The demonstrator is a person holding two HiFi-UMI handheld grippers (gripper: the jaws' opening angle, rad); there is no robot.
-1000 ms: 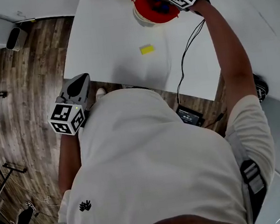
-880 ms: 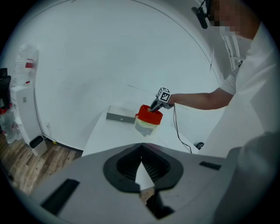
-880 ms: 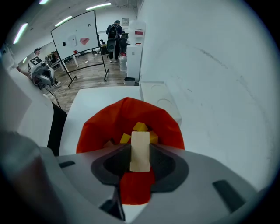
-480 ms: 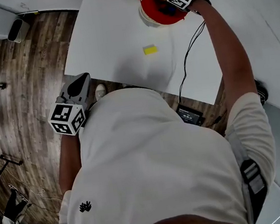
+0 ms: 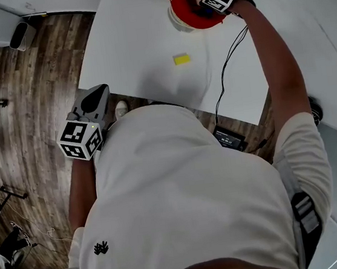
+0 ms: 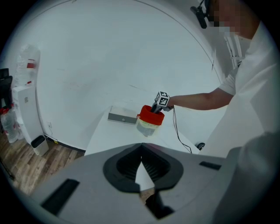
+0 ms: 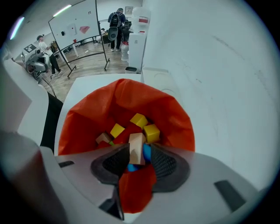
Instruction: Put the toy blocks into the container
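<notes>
The right claw (image 7: pixel 140 154) is held at the upper right of the head view, inside the red-lined container (image 7: pixel 87 113). Its jaws have just been opening, and a tan block (image 7: pixel 136 148) is seen between them, above yellow cubes (image 7: pixel 151 132). A flat yellow block (image 5: pixel 181 58) is left on the tabletop (image 5: pixel 132 38), top centre. The left claw (image 6: pixel 141 148) is closed on nothing, off the tabletop's lower left edge.

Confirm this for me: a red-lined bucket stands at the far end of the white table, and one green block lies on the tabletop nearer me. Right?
Not quite: the block on the table is yellow, not green, as the head view shows. The bucket does stand at the far end.
</notes>
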